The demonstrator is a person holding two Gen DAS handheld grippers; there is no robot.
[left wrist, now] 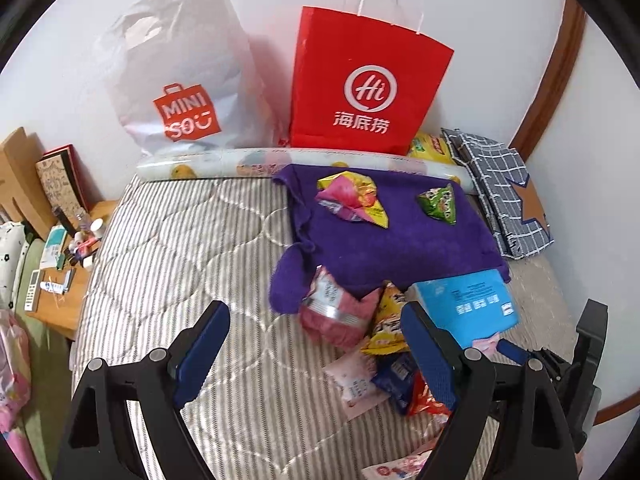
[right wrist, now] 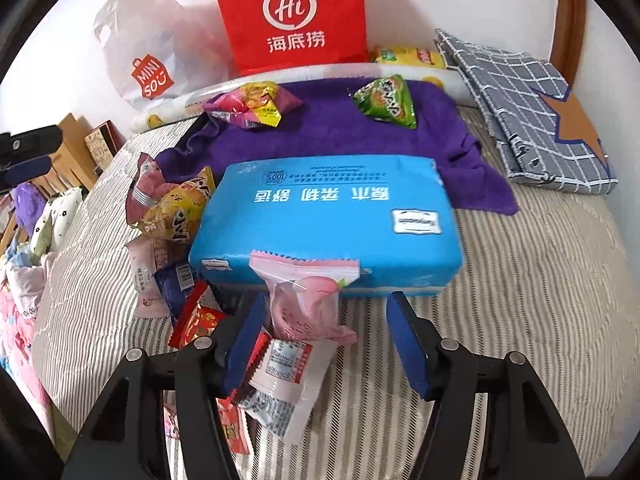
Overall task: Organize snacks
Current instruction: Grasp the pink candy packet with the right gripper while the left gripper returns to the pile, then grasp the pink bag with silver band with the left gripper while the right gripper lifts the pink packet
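Note:
On the striped bed lies a purple towel (left wrist: 392, 240) with a pink-and-yellow packet cluster (left wrist: 352, 200) and a green packet (left wrist: 438, 202) on it. A blue tissue pack (right wrist: 328, 216) rests at the towel's near edge. Loose snacks (right wrist: 172, 216) are piled to its left. A pink packet (right wrist: 308, 308) leans on the tissue pack's front, between the fingers of my right gripper (right wrist: 326, 300). Its left pad is next to the packet and its right pad is clear of it. My left gripper (left wrist: 313, 308) hangs open over the quilt near a pink snack bag (left wrist: 336, 308), holding nothing.
A red paper bag (left wrist: 368, 80) and a white Miniso bag (left wrist: 184, 80) stand against the wall behind a rolled printed sheet (left wrist: 224, 164). Folded checked fabric (right wrist: 532, 112) lies at the right. A cluttered wooden bedside table (left wrist: 68, 264) is at the left.

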